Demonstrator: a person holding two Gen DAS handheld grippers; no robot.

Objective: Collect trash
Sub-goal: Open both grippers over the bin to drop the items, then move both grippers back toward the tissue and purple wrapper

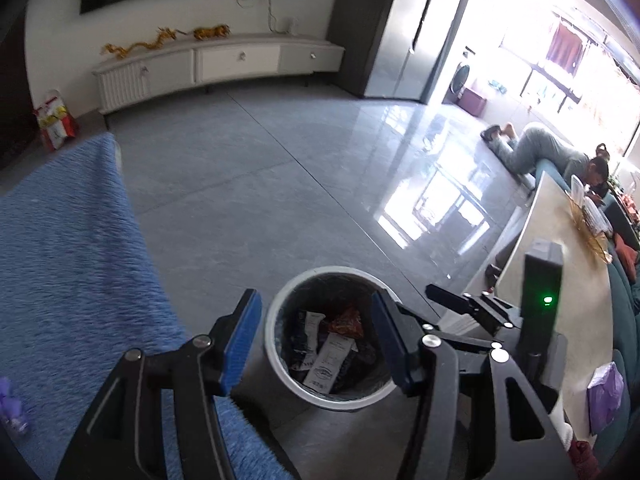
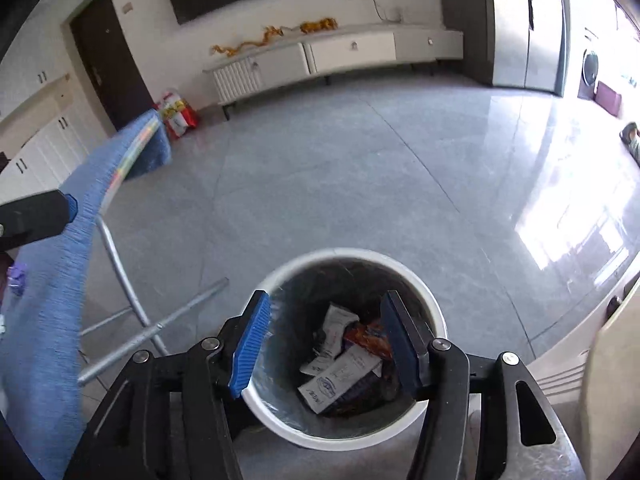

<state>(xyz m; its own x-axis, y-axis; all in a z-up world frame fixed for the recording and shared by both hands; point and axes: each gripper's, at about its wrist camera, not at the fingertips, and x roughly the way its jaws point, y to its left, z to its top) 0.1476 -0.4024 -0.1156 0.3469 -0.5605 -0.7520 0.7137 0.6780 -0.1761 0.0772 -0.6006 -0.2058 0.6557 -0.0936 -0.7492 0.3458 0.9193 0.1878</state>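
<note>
The left hand-held gripper [image 1: 316,344] and the right hand-held gripper [image 2: 326,344] both hung above the white-rimmed trash bin [image 2: 434,312], each with its blue pads spread wide and nothing between them. The bin stood on the grey tiled floor [image 2: 340,184] beside the blue-covered counter [image 1: 68,260], with white and red wrappers [image 2: 348,364] lying at its bottom.

surface: grey tiled floor [image 2: 320,184] | on it: white trash bin [image 2: 434,312], red bag [image 2: 178,114]
</note>
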